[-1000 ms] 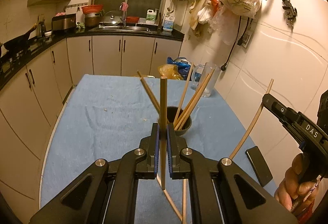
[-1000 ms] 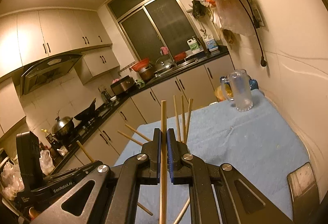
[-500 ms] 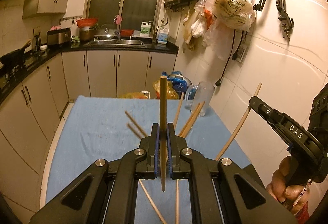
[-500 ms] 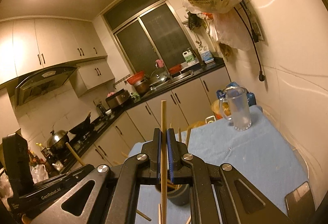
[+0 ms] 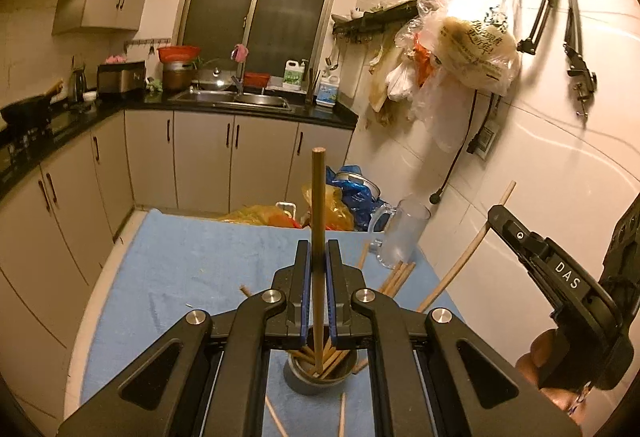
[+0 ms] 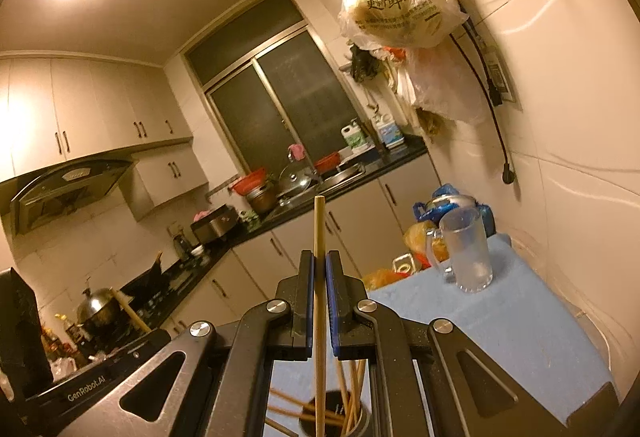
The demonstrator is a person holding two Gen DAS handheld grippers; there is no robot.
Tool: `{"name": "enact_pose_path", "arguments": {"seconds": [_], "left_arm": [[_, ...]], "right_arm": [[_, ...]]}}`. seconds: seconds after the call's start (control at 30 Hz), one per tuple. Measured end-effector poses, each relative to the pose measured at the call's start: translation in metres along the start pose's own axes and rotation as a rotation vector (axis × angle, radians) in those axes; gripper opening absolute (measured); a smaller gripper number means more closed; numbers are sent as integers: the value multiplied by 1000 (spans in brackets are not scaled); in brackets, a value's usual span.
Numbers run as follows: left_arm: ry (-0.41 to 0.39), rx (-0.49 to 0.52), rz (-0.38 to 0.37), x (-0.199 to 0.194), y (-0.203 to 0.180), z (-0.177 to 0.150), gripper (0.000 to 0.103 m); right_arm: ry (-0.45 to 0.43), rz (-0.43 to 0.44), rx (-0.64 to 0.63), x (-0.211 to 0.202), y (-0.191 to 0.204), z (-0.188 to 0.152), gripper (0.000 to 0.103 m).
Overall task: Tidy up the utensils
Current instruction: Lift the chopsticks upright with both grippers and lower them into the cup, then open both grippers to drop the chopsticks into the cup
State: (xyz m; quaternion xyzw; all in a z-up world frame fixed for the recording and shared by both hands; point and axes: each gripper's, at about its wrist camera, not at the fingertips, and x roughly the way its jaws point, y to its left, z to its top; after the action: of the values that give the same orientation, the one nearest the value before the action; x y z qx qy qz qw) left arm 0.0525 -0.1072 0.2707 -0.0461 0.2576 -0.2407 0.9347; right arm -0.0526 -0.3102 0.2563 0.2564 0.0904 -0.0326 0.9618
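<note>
Each claw grips one upright chopstick: left claw [image 5: 319,269] a dark chopstick [image 5: 318,205], right claw [image 6: 319,277] a pale chopstick [image 6: 319,233], above the holder cup [image 5: 316,381] on the blue worktop [image 5: 192,269].

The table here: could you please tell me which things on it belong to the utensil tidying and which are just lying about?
Belong to the job:
- chopstick in left gripper
- chopstick in right gripper
- holder cup
- loose chopsticks

Just lying about:
- glass mug
- plastic bags
</note>
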Motion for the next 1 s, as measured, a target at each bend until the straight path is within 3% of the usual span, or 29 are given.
{"name": "enact_pose_path", "arguments": {"seconds": [0.1,0.37,0.73,0.9,1.0], "left_arm": [[14,-15,-7,13,5,-6,6],[90,4,2,49,8,-33,6],[128,19,22,57,14,-51,7],[106,18,28,47,16,-49,26],[85,23,31,36,15,-48,27]], "right_arm": [[-7,-27,-25,12,1,-6,7],[72,-55,-35,37,-12,-35,7],[187,-49,-25,54,-20,-61,9],[203,-34,-13,49,-22,-58,13],[181,-34,-19,40,-20,-54,19]]}}
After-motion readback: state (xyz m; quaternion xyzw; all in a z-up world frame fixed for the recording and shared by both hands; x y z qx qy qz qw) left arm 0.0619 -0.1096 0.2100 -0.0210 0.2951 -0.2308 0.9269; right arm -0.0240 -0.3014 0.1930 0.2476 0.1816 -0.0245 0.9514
